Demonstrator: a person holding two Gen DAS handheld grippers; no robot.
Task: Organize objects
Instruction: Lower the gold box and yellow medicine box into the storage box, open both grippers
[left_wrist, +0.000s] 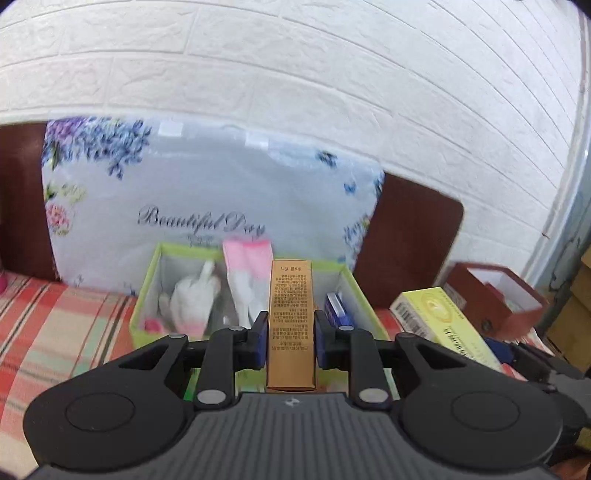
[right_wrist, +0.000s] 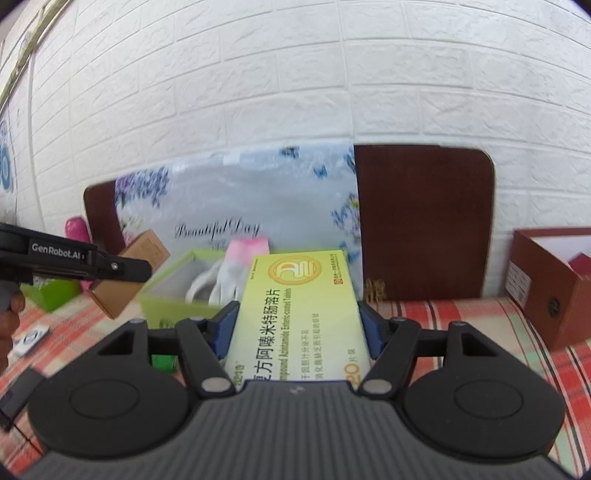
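My left gripper is shut on a narrow tan box with printed text, held just in front of a light-green bin. The bin holds white-and-pink gloves and a small blue box. My right gripper is shut on a yellow-green medicine box, held to the right of the same bin. The left gripper with the tan box shows at the left of the right wrist view.
A red-plaid cloth covers the surface. A floral packaged pillow leans on a dark brown headboard under a white brick wall. A dark red open box stands at the right. A second green bin sits at the left.
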